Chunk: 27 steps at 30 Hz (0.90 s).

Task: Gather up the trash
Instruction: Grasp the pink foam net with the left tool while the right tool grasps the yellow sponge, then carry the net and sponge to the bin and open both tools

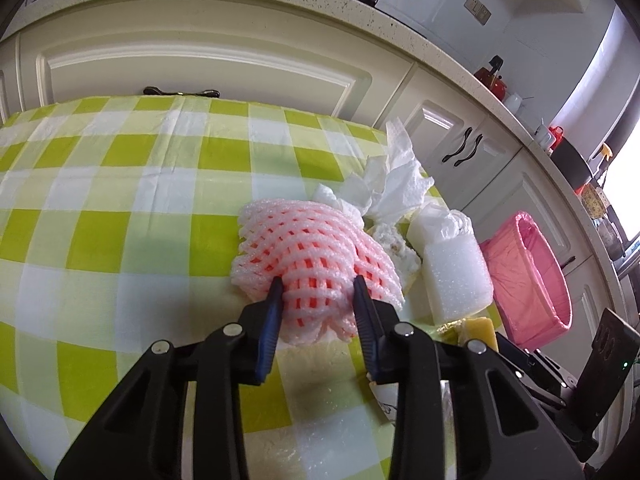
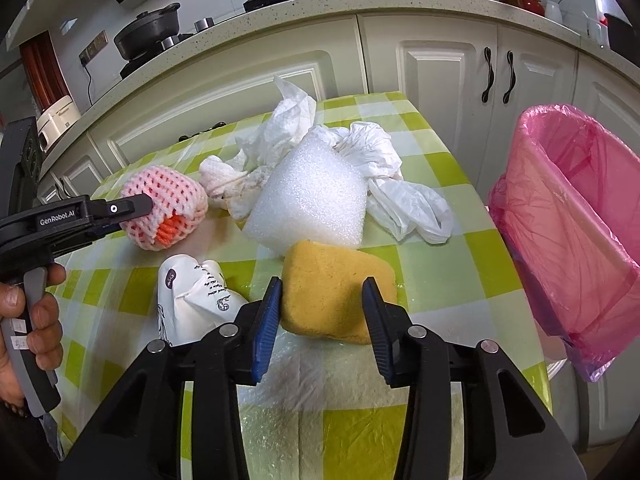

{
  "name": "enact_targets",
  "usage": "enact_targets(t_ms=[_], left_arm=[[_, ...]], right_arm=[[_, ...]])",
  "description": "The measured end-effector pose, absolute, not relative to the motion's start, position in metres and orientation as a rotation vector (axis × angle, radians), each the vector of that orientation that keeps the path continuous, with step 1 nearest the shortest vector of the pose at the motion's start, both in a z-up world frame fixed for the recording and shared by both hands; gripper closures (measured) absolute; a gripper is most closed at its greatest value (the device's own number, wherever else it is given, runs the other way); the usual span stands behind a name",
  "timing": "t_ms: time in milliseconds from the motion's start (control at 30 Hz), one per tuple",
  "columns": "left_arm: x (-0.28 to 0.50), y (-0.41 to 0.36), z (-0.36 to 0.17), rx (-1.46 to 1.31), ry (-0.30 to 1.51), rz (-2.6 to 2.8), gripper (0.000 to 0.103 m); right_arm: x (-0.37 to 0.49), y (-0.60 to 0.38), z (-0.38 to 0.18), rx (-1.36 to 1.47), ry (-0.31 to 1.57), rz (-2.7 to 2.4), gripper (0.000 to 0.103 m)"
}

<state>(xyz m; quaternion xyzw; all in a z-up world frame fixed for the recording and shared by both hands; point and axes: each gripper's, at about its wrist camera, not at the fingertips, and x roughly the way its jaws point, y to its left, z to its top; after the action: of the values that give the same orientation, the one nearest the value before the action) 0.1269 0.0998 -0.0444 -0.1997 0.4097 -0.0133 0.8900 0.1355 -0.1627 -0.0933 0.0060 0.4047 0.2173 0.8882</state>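
Observation:
A pink foam fruit net (image 1: 304, 236) lies on the green-checked tablecloth (image 1: 120, 200). My left gripper (image 1: 318, 286) is shut on its near end, and the mesh bulges between the blue pads. In the right wrist view the same net (image 2: 164, 196) sits at the left, with a left finger (image 2: 128, 206) against it. A yellow sponge (image 2: 336, 272) lies near the table's front. My right gripper (image 2: 322, 286) is closed on it, one pad against each side. The pink-lined trash bin (image 2: 568, 208) stands beyond the table's right edge.
Behind the sponge are a white foam block (image 2: 312, 204), crumpled paper towels (image 2: 288, 124) and a white plastic bag (image 2: 400, 196). A crushed paper cup (image 2: 192, 296) lies left of the sponge. White kitchen cabinets (image 2: 440, 72) stand behind. A hand (image 2: 40, 320) holds the left gripper's handle.

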Motion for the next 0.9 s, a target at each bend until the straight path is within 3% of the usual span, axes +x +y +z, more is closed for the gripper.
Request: enact_targets(t_ms=[167, 900], left_arm=[[0.122, 0.104, -0.032, -0.419, 0.823, -0.019, 0.070], [0.115, 0.088, 0.022, -0.379, 0.728, -0.045, 0.070]], right_arm=[[0.129, -0.170, -0.085, 0.017, 0.817, 0.454, 0.073], [0.122, -0.211, -0.025, 0.049, 0.699, 0.434, 0.073]])
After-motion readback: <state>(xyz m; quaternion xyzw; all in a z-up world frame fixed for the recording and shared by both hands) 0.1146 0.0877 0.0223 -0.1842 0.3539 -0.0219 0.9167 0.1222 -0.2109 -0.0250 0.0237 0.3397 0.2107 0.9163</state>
